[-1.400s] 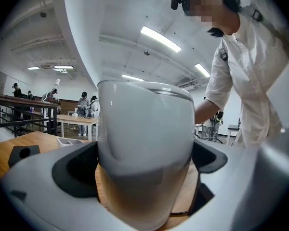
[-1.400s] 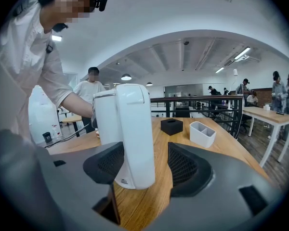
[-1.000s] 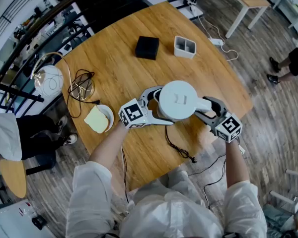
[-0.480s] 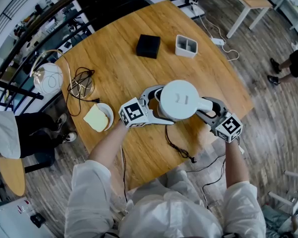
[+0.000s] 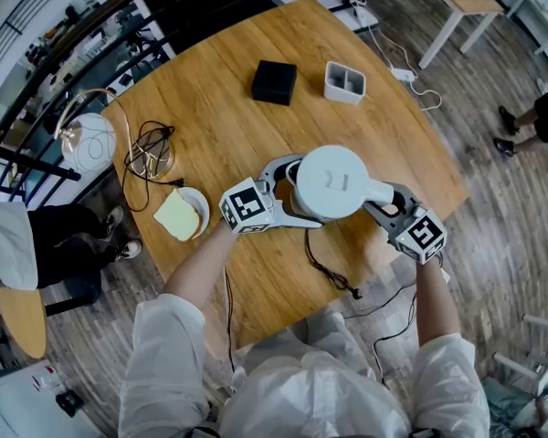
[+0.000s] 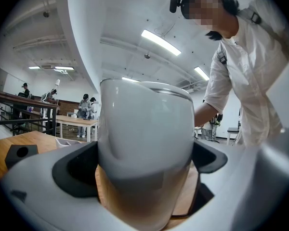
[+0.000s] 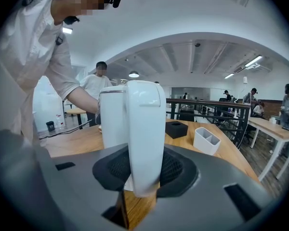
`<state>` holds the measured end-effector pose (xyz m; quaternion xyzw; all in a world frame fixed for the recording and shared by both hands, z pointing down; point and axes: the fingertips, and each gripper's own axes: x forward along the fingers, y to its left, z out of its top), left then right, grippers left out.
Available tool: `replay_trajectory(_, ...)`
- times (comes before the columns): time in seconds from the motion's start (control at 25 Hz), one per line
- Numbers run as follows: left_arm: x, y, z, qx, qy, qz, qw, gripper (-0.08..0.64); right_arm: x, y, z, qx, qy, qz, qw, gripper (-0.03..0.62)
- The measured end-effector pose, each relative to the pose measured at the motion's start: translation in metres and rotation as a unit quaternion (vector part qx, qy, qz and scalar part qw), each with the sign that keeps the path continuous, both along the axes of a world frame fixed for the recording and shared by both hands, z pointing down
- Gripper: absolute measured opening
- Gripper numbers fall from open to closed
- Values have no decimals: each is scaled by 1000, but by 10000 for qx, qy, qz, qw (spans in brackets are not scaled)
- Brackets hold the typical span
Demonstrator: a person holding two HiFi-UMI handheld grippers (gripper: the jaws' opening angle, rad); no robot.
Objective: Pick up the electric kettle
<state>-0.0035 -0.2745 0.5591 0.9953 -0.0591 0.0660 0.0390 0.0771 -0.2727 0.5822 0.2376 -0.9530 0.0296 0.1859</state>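
Wood table [image 5: 219, 108] under the kettle [image 5: 333, 182]: left gripper [image 5: 308, 193] squeezes it, right gripper [image 5: 384, 202] has just been closing tight on its handle [image 5: 374, 192]; lifting looks still to do.

Looking down on the round wooden table [image 5: 219, 126]: the white electric kettle [image 5: 333, 181] stands near its front edge. The left gripper [image 5: 292, 195] clasps the body from the left, one jaw on either side. The right gripper [image 5: 384, 201] has the handle [image 5: 374, 191] between its jaws, which have just been closing on it. A black cord [image 5: 327, 270] trails off the edge. Further back sit a black box [image 5: 274, 82] and a white two-compartment holder [image 5: 345, 82]. At left, bread [image 5: 174, 218] lies on a small plate [image 5: 202, 210].
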Motion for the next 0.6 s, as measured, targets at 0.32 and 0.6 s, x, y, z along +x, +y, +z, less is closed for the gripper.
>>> replay_trajectory(0.32,-1,1,1,4,-27,-1,10000,586,-1,0,1,6,-33,53,10000,117)
replay_trajectory(0.6,-2,1,-5,-13,-3,-54,10000,584,-2,-1,-6,43,59,9,10000,117)
